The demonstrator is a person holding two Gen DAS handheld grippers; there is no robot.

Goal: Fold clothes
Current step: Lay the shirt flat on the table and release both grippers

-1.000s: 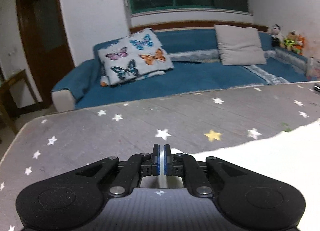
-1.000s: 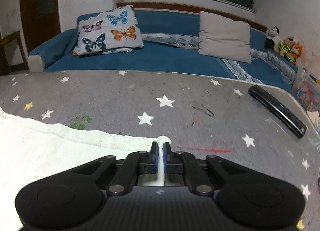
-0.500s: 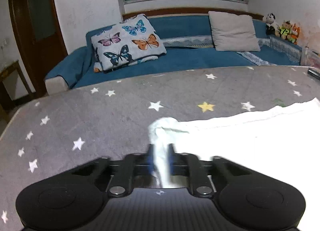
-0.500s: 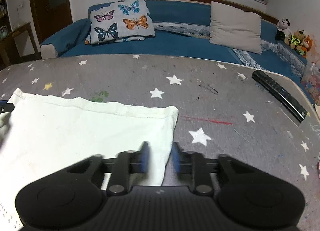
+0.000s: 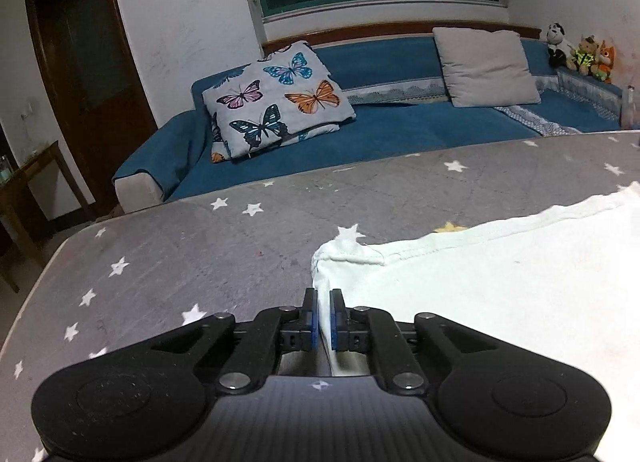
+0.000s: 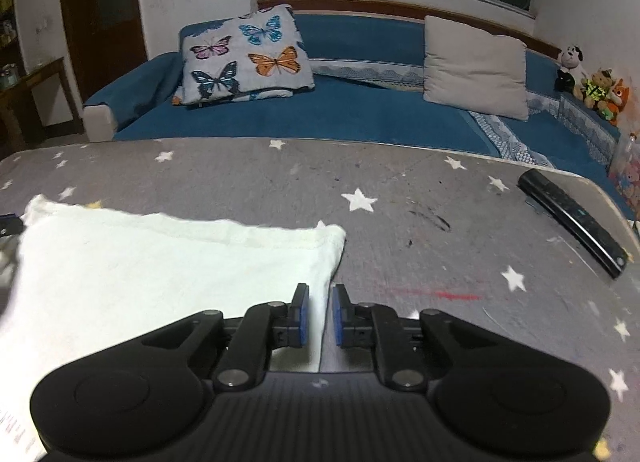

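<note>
Left gripper (image 5: 324, 316) fingers stand narrowly apart astride the white cloth (image 5: 500, 282) edge; right gripper (image 6: 320, 314) likewise, just opening, remote (image 6: 572, 228) at two o'clock.

Garment (image 6: 160, 262): your white cloth
Table cover (image 6: 400, 190): grey, white and yellow stars
Sofa (image 5: 400, 134): blue
Cushion (image 5: 276, 102): your upper left, grey, coloured butterflies
Remote (image 6: 572, 222): black

My black two-finger left gripper (image 5: 324, 316) tilts downward, its blue-padded jaws slightly parted. My matching right gripper (image 6: 320, 316) has just been opening, tilted likewise.
</note>
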